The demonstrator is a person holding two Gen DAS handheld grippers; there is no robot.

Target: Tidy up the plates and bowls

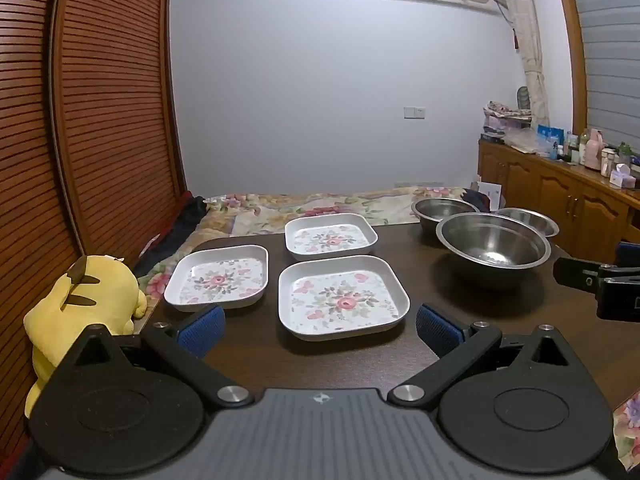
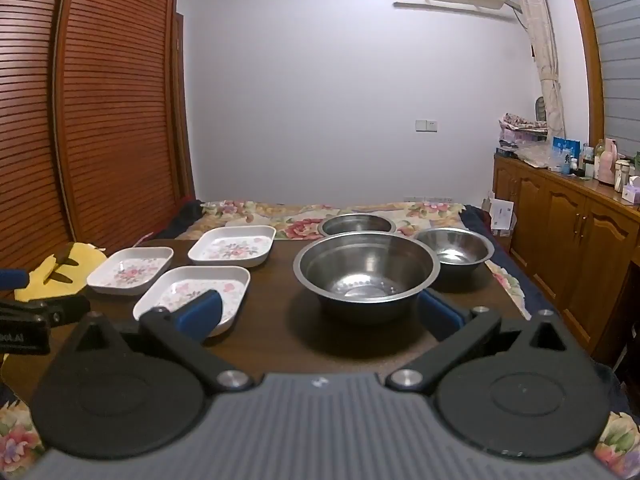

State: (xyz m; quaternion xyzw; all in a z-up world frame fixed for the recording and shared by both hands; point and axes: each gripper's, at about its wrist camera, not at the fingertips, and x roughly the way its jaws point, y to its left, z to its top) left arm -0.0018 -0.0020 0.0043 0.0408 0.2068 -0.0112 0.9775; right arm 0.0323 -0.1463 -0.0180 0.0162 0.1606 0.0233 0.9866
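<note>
- Three plates sitting on the dark wood table (image 1: 460, 320), all square with rounded corners and raised rims, white, glossy, pink flower print inside.
- Near plate (image 1: 343, 298) lying straight ahead at 12 o'clock from the left gripper (image 1: 320, 330); left plate (image 1: 218, 278) sitting at 10 o'clock, just beside it; far plate (image 1: 331, 236) sitting behind the near one, close but apart.
- Three bowls, all round, bare shiny steel with rolled rims, standing on the right half of the table.
- Big bowl (image 2: 366, 270) sitting dead ahead of the right gripper (image 2: 320, 312) at 12 o'clock; back bowl (image 2: 357, 224) showing behind it, partly hidden; small bowl (image 2: 454, 250) sitting at 1 o'clock, just beside the big one.
- Nothing stacked: every plate and bowl resting separately on the table.
- Two grippers, both with black arms and blue ribbed pads (image 1: 202, 330).
- Left gripper hanging with jaws spread wide, nothing between them, near plate framed in the gap without contact.
- Right gripper also standing wide apart and empty; its left pad (image 2: 198, 312) overlapping the near plate in view, contact unclear.
- One yellow plush toy (image 1: 86, 304) sitting at 9 o'clock off the table's left edge, soft fabric, black-tipped ears.
- One flowered bedspread (image 1: 304, 208) lying beyond the table.
</note>
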